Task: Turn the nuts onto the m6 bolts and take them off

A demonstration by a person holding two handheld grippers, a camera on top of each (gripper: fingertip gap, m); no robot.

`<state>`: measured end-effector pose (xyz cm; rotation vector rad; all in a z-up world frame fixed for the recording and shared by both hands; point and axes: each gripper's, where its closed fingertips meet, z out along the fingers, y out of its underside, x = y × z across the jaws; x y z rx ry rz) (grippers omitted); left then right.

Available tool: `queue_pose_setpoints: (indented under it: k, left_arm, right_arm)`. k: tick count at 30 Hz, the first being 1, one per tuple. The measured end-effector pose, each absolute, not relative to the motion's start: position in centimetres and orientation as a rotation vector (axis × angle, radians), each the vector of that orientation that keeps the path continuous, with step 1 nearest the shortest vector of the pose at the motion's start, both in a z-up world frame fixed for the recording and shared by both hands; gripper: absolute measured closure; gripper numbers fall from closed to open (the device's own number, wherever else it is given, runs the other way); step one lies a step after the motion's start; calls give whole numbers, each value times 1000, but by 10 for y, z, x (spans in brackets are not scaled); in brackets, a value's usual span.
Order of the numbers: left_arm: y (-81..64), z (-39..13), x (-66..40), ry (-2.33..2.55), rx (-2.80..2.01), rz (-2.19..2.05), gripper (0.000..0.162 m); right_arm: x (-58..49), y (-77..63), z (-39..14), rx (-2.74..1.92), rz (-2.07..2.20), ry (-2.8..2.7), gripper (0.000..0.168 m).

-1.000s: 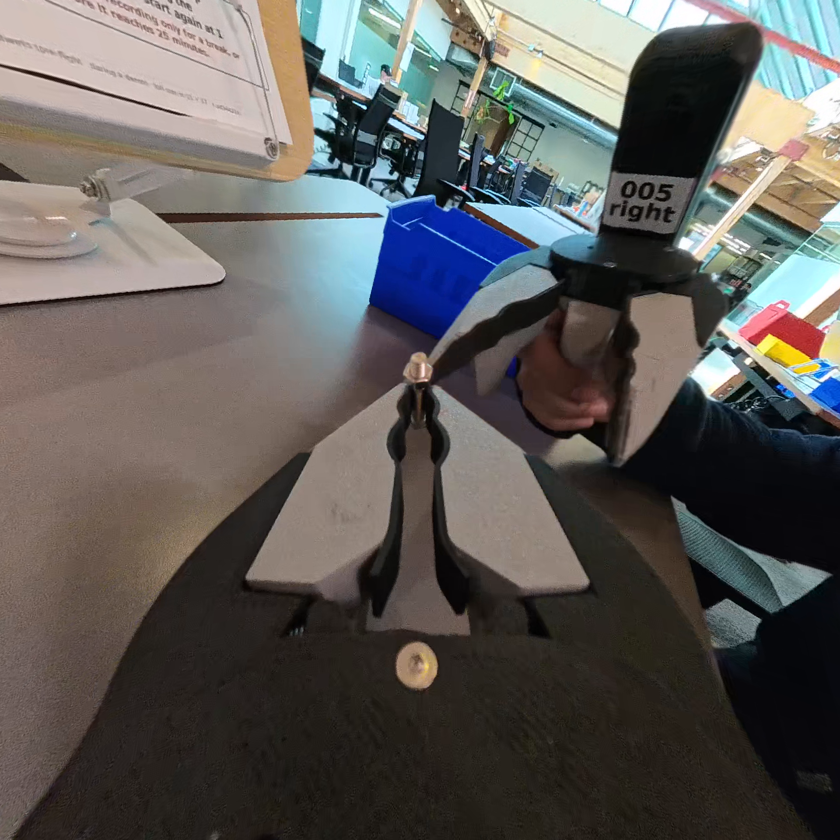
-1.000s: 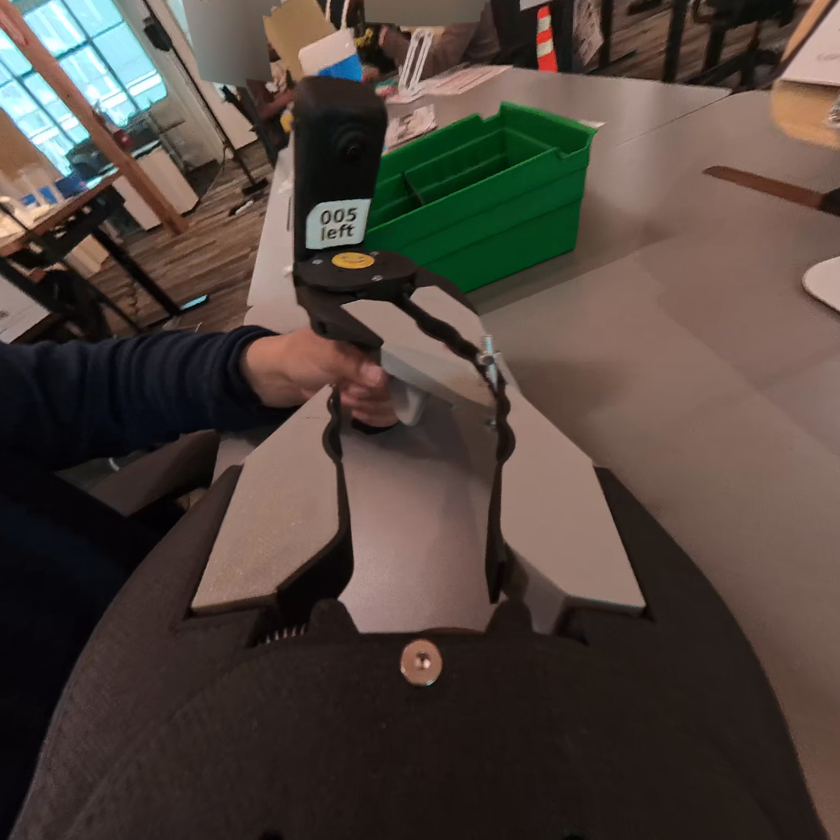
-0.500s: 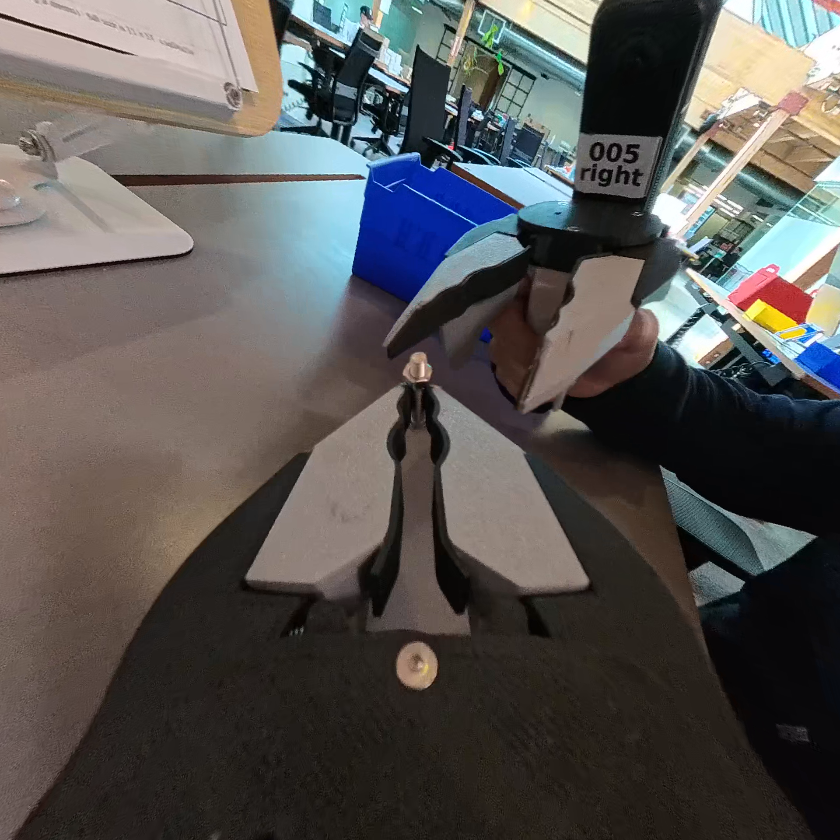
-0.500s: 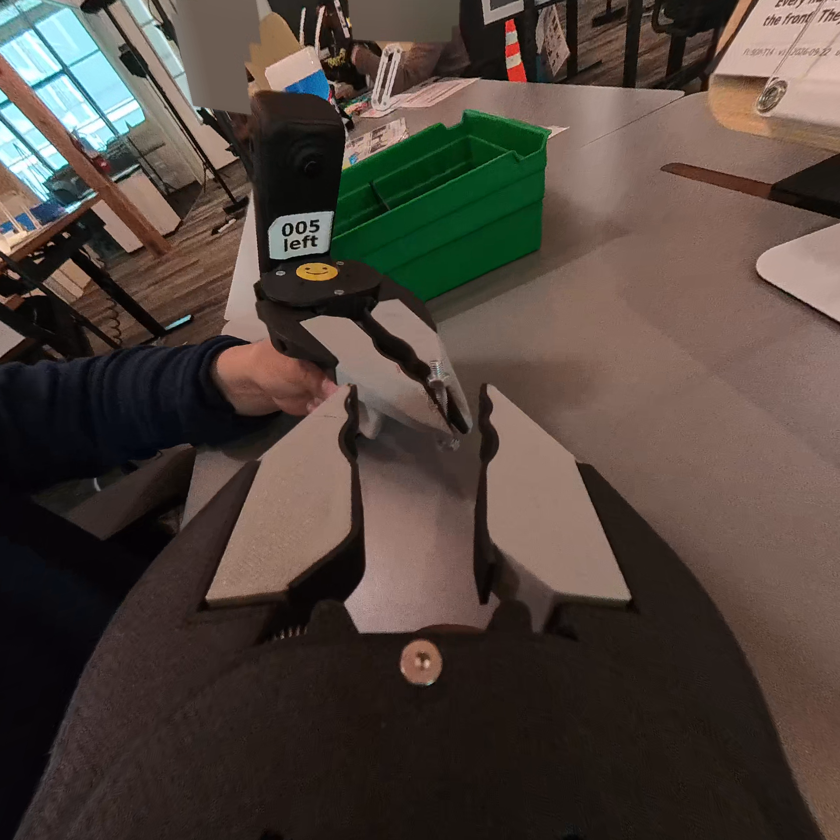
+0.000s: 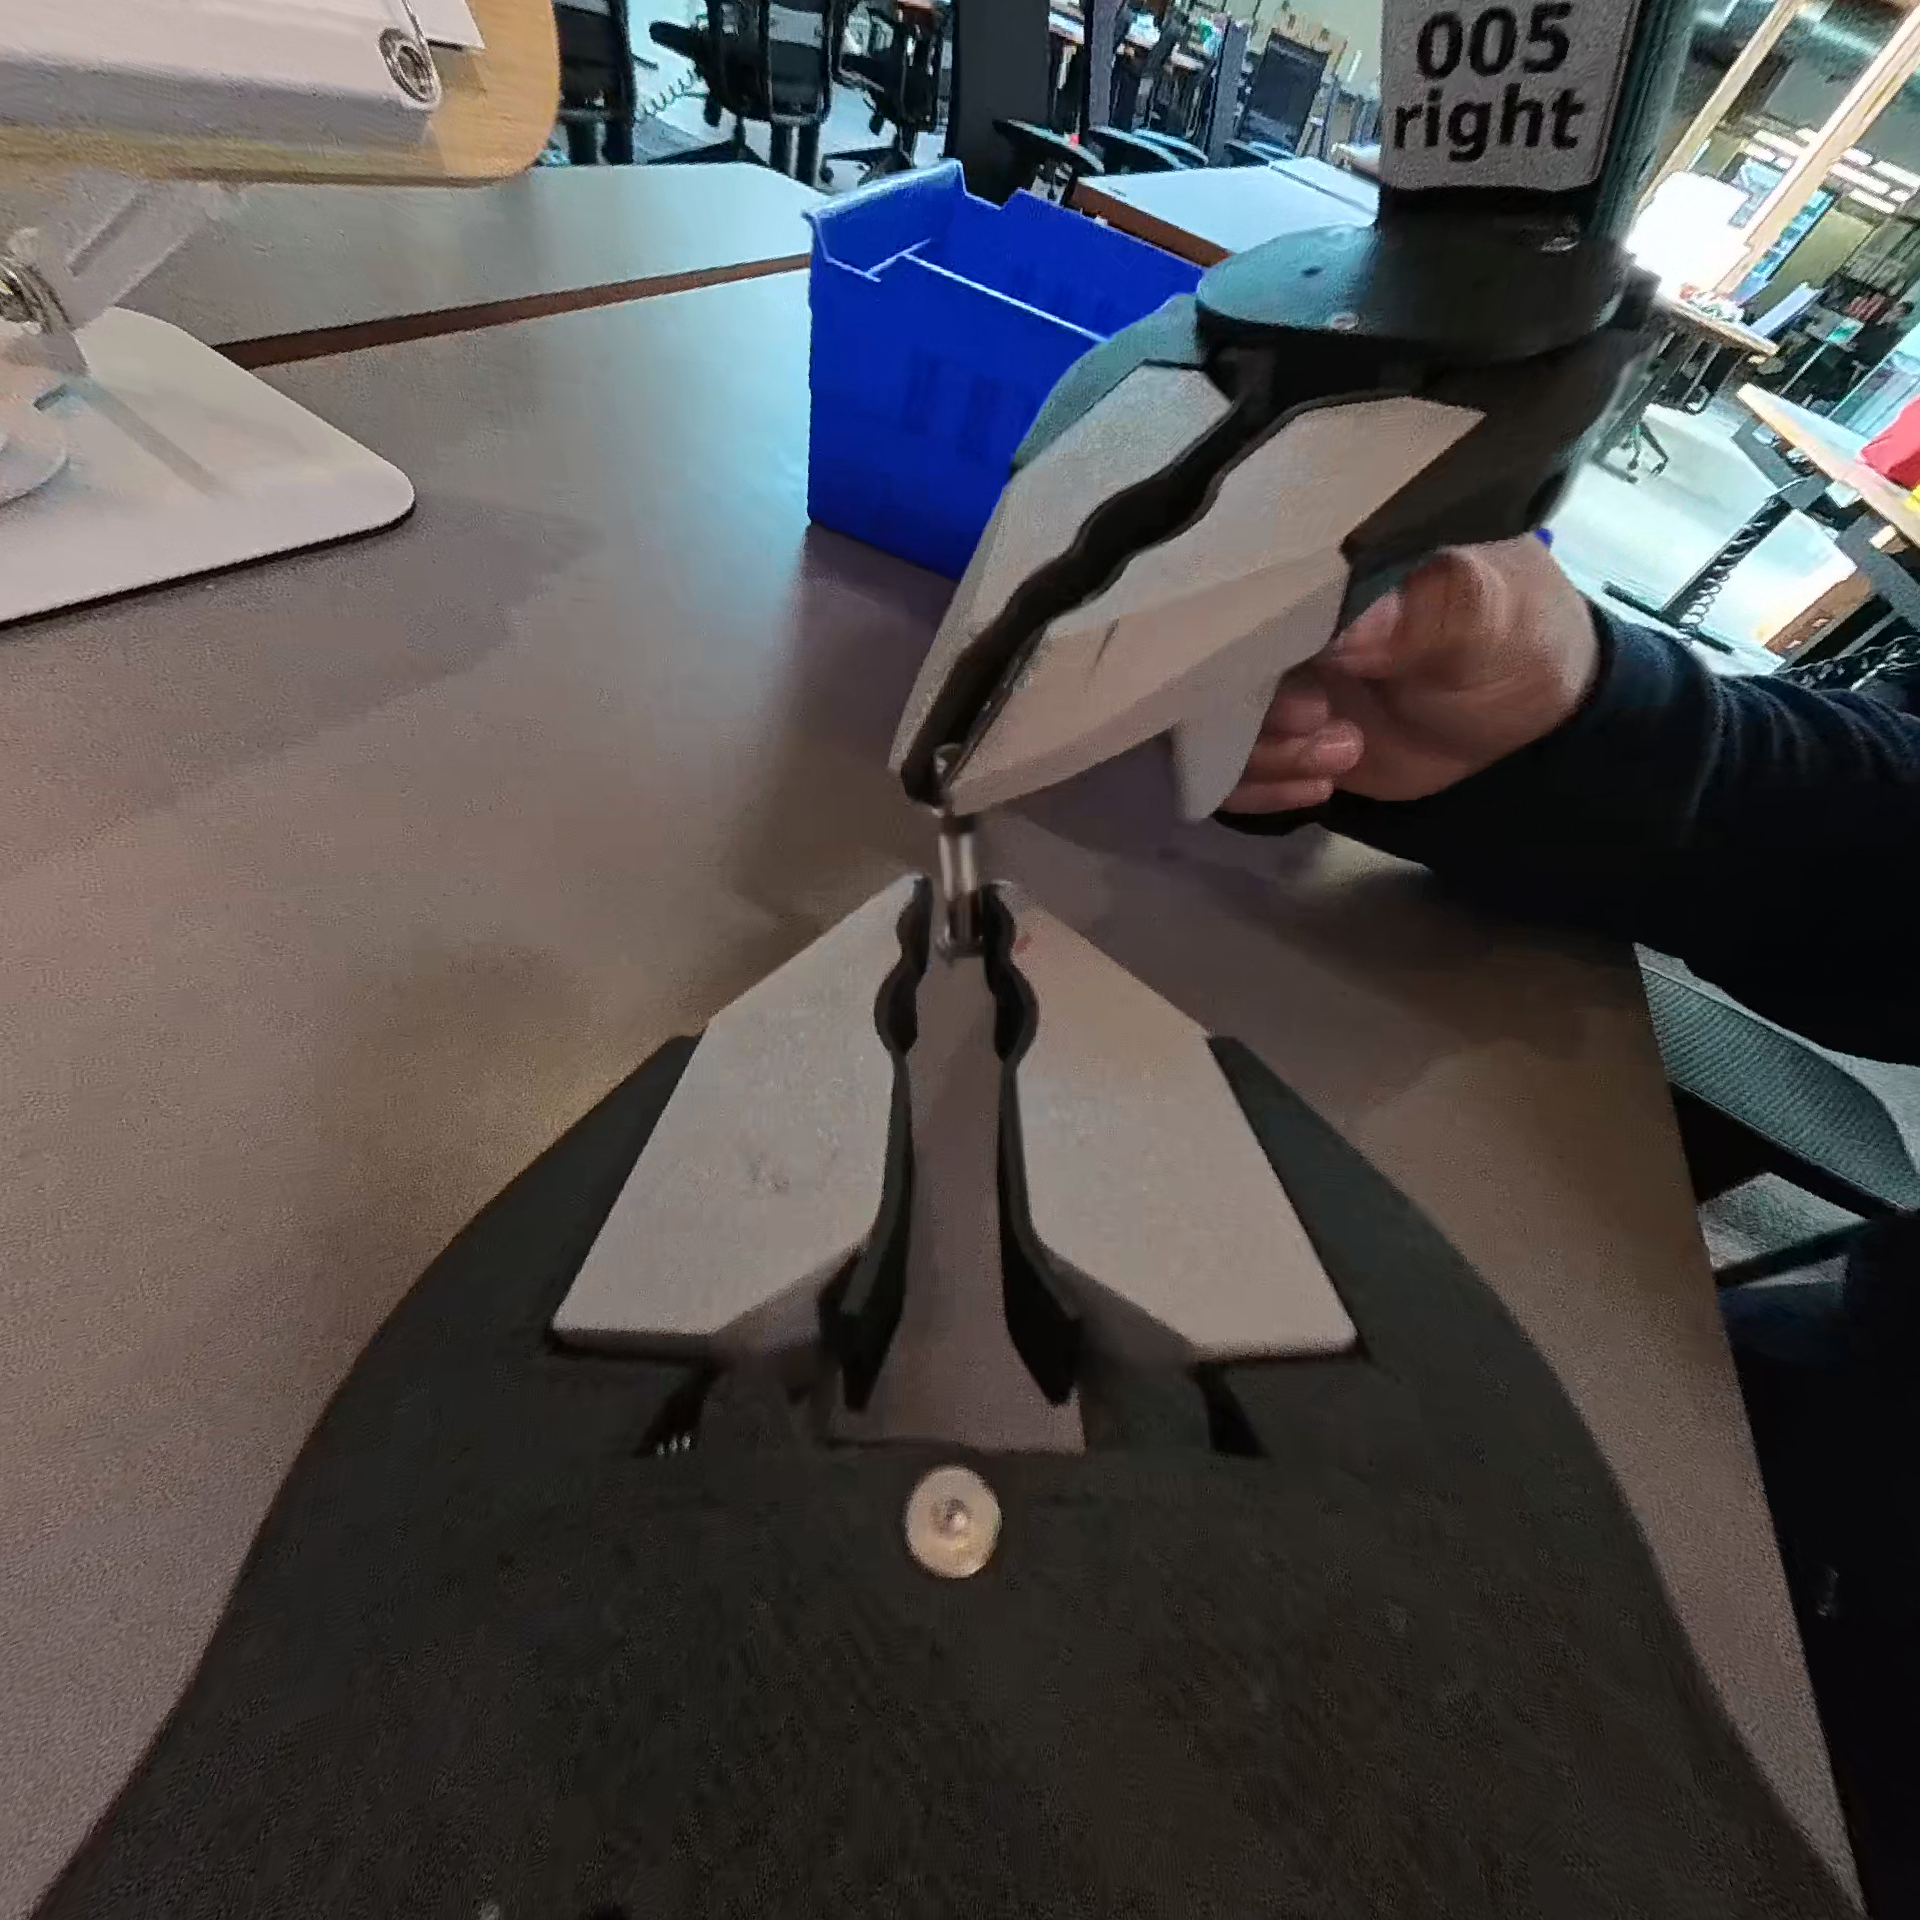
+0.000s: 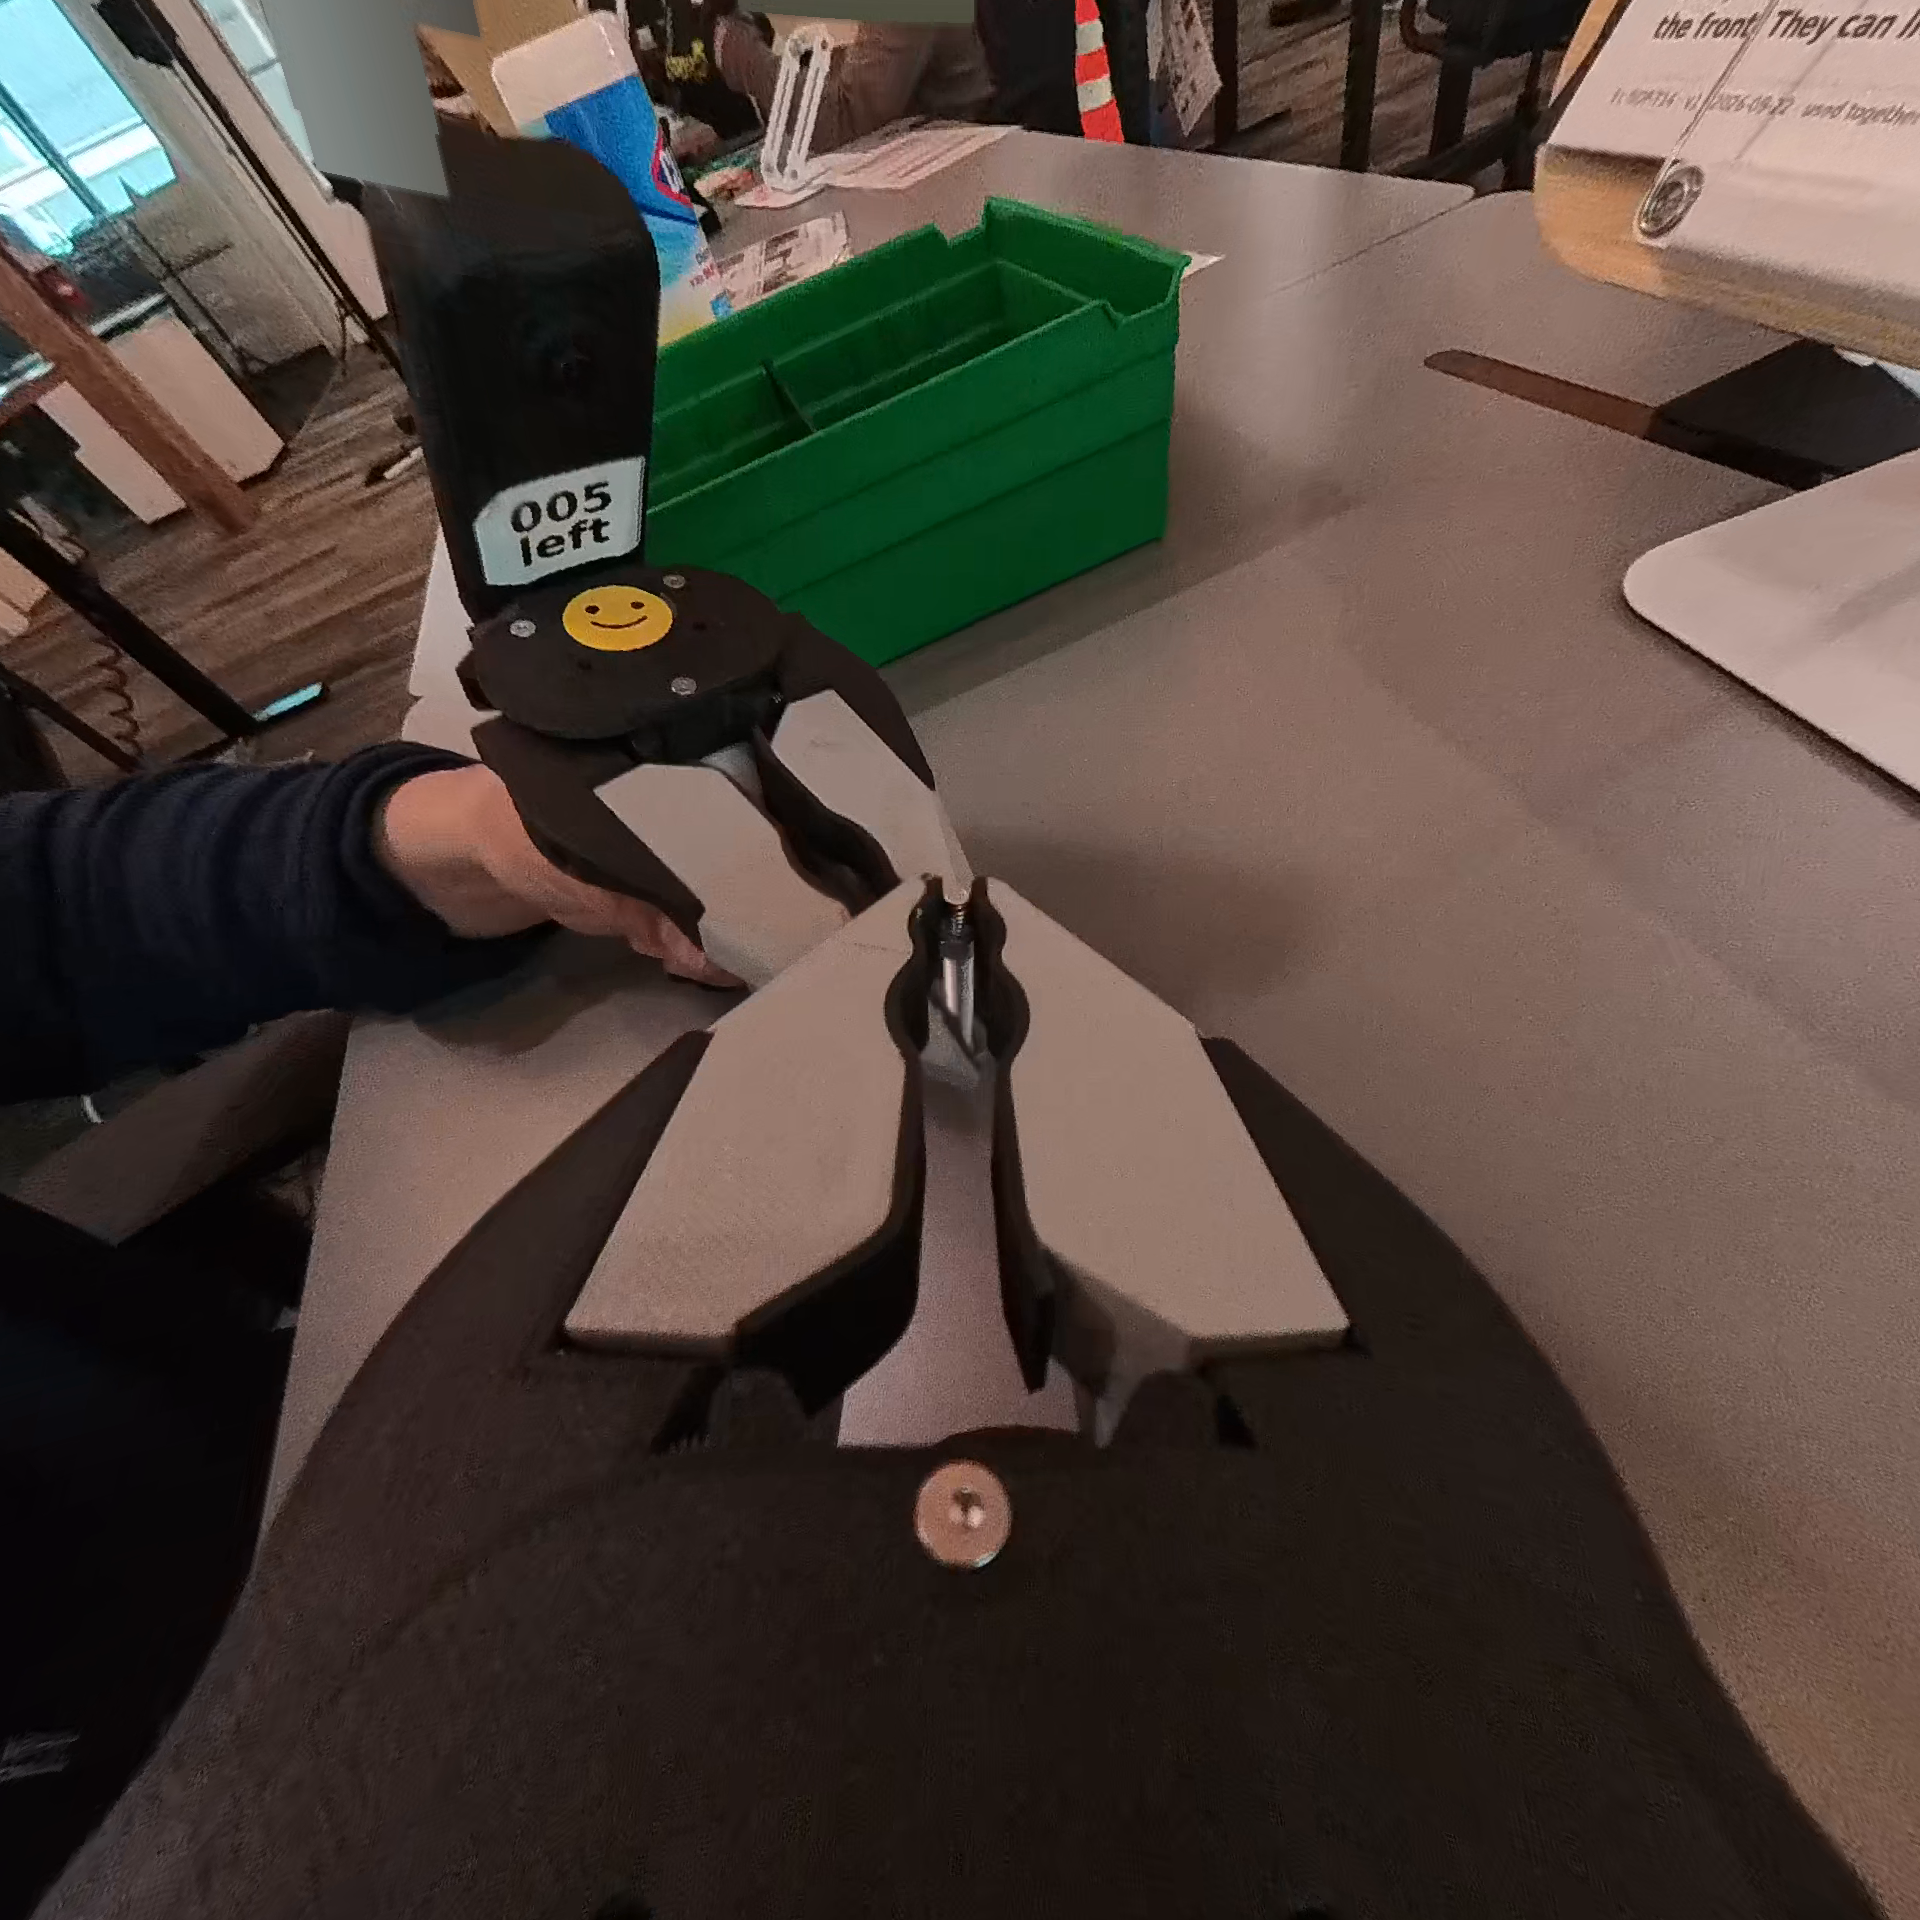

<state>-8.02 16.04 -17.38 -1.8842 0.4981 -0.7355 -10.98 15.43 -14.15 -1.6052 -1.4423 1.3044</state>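
The bolt (image 5: 954,873) stands nearly upright above the surface (image 5: 416,831). The left gripper (image 5: 953,909) clamps its lower end, and the right gripper (image 5: 935,774) is closed on its top end.

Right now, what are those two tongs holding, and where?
Left tongs grip the bolt by its lower end; right tongs are shut on its top end, where the nut sits.

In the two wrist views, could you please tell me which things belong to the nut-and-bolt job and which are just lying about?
Part of the job:
- bolt, gripped by both grippers
- left gripper, shut on its lower end
- right gripper, shut on its upper end; the nut is hidden there

Just lying about:
- blue bin
- green bin
- white stand base
- table
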Motion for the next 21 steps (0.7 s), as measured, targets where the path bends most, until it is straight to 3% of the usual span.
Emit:
queue_pose_setpoints:
  k: [10,13,17,21]
  left_arm:
    - [163,-171,-88,491,-1872,-675,158]
    - [162,-167,-90,479,-1863,-696,158]
    - [160,-162,-89,464,-1843,-752,159]
    - [166,-164,-101,411,-1866,-694,158]
  right_arm:
    - [-108,161,-136,-1612,1344,-1383,166]
    - [-107,163,-131,-1624,1437,-1345,139]
    - [-109,153,-129,-1608,1590,-1342,121]
    - [-109,143,-130,-1554,1560,-1425,131]
